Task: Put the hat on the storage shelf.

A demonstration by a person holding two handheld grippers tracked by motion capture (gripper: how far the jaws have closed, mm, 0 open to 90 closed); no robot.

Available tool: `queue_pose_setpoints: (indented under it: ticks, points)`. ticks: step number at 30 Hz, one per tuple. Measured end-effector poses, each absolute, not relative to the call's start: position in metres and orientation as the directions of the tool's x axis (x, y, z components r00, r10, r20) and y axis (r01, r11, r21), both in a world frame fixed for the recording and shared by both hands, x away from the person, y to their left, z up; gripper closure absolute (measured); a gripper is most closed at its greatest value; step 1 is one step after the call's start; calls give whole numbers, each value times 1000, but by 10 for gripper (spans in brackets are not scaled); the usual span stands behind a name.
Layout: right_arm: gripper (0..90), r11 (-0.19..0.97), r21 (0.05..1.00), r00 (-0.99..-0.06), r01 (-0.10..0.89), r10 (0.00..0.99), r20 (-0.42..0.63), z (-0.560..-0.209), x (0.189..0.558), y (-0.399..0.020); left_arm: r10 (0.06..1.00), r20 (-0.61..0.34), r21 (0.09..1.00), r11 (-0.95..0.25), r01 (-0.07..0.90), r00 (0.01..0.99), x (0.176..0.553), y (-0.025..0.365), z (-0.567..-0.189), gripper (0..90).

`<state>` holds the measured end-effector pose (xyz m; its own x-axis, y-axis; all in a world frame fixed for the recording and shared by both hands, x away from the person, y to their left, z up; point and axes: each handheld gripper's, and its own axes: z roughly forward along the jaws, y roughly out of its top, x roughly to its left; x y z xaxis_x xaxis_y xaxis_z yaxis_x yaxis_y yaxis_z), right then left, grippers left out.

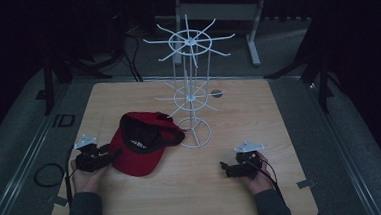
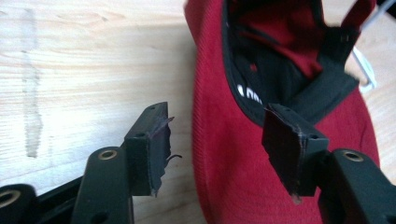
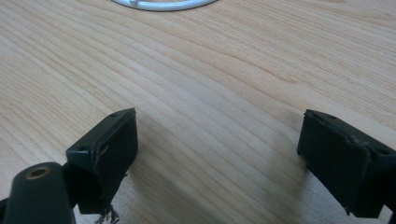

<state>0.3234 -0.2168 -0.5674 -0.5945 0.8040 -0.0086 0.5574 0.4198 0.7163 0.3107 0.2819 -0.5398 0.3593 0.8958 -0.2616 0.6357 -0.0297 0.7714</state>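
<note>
Right gripper (image 3: 217, 154) jaws spread, wooden table (image 3: 224, 74), white ring base (image 3: 163, 4) ahead

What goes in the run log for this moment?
left gripper: open, straddling red cap edge | right gripper: open over bare table | white wire rack: upright behind cap

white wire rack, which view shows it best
The high view: the whole white wire rack stands there upright on the table, with both tiers of spokes and its ring base, just behind the red cap. The right gripper view catches an arc of the base ring; the left gripper view shows a sliver of white wire.
</note>
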Motion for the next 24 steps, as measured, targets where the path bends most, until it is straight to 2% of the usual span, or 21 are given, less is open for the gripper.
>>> queue_pose_setpoints:
  ticks: [5,11,18,24]
  points:
    - [121,420,716,-594,558,804,-8,-567,323,-217,886,-242,754,-86,651,397,311,276,-540,494]
    - [121,420,716,-594,557,804,-9,-567,323,-217,885,-220,733,-127,668,410,310,272,-540,538]
    - [121,420,716,-595,557,804,-8,-567,323,-217,824,-285,698,-172,695,490,310,268,-546,569]
    - [121,420,716,-594,558,804,-8,-567,323,-217,796,-294,668,-225,709,529,312,260,-550,593]
